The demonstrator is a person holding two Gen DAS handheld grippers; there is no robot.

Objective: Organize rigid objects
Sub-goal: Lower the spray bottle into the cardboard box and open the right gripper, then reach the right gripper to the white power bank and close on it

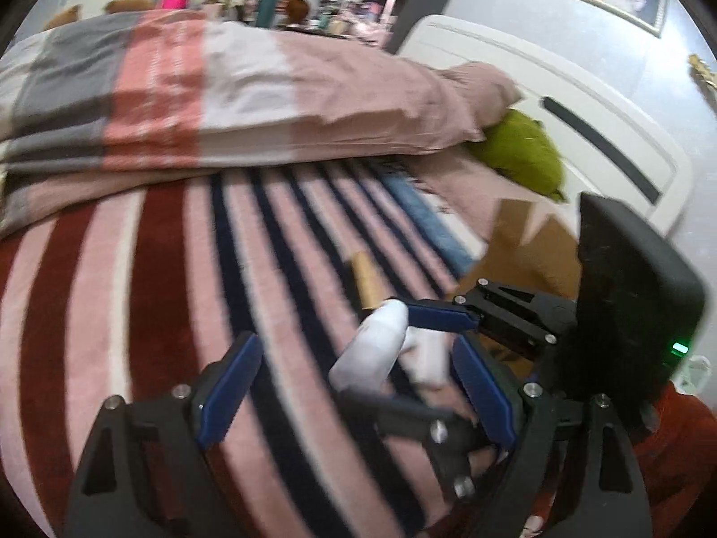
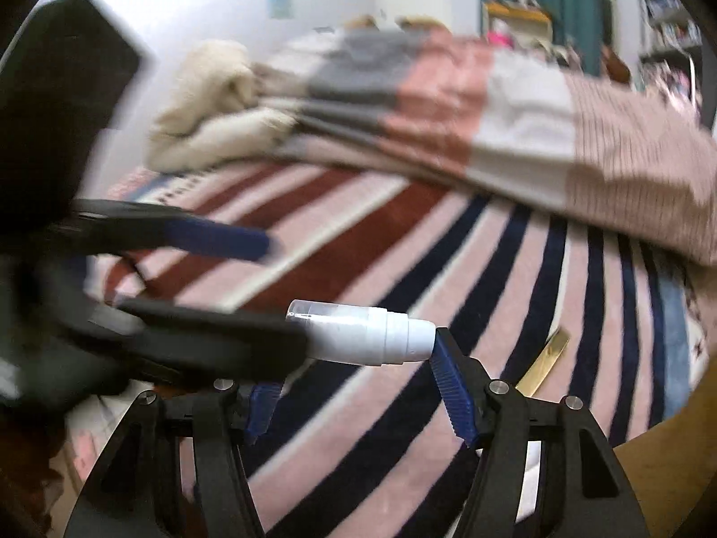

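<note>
- Right gripper [image 2: 354,381] pinches a white pump bottle [image 2: 363,334] crosswise over the striped blanket [image 2: 403,242].
- Left gripper [image 1: 354,394], jaws spread, holds nothing.
- Gold tube [image 2: 544,356] lies at three o'clock of the bottle.

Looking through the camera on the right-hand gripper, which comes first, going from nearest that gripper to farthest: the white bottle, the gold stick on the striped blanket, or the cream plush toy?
1. White bottle: lying crosswise between the right gripper fingers, against the right pad.
2. Gold stick: just beyond, to the right, on the striped blanket.
3. Cream plush toy: far back on the left, beside the folded quilt.
</note>
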